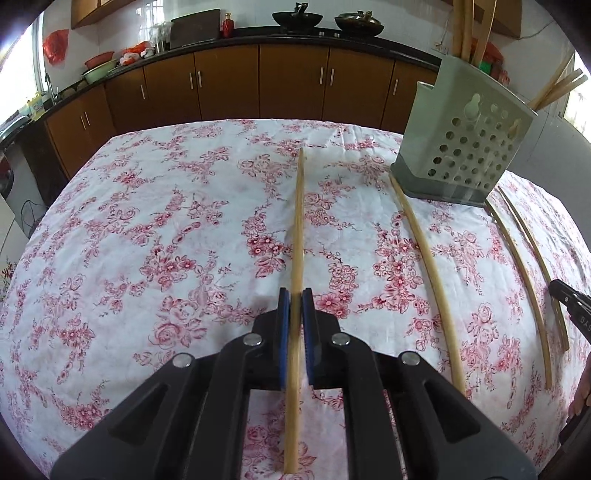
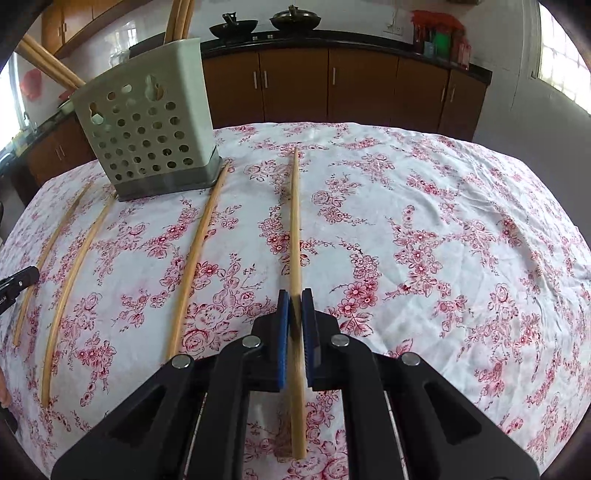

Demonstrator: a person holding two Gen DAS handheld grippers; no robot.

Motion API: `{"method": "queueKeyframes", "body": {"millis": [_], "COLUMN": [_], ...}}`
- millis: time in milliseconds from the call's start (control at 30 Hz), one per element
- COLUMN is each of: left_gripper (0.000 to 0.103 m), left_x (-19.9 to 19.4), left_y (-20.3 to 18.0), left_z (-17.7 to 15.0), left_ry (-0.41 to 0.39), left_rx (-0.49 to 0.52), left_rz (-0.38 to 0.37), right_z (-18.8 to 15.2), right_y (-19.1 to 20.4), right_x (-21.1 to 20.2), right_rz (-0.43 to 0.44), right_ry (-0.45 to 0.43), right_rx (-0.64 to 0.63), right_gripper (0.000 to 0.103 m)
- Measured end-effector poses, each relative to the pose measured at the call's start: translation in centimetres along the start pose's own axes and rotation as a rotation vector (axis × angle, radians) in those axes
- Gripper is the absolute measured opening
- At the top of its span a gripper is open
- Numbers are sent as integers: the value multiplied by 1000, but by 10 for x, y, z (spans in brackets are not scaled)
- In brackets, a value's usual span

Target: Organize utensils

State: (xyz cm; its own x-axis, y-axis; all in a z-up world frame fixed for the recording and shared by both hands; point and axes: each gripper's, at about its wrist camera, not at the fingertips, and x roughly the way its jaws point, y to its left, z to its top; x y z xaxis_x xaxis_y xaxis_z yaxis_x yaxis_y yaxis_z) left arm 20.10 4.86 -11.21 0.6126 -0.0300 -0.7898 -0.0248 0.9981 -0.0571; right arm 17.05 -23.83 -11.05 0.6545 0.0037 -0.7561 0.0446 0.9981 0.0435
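Lying seemingly pinched between jaws: chopstick (image 1: pixel 298 229)

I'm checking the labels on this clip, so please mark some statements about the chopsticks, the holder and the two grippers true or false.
1. The left gripper is shut on a chopstick. True.
2. The right gripper is open and empty. False: it is shut on a second chopstick.
3. The utensil holder lies on its side. False: it stands upright on the floral tablecloth.
4. The utensil holder is empty. False: stored chopsticks stick out of its top.
5. A loose chopstick lies on the floral tablecloth, one end by the holder's base. True.
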Motion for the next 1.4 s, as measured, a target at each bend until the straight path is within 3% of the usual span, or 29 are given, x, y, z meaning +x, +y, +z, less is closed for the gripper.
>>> {"method": "queueKeyframes", "body": {"millis": [167,1400], "left_gripper": [10,10], "left_x": [1,1], "left_y": [9,10], "left_z": [0,-1], "left_ry": [-1,-1], "left_rx": [-42,-34], "left_rz": [-45,-38], "right_z": [1,1], "right_y": [-2,-2], "right_x": [-1,-1], "right_rz": [12,3], "right_ry": [1,0], "right_rx": [10,4], "right_gripper": [8,9]}}
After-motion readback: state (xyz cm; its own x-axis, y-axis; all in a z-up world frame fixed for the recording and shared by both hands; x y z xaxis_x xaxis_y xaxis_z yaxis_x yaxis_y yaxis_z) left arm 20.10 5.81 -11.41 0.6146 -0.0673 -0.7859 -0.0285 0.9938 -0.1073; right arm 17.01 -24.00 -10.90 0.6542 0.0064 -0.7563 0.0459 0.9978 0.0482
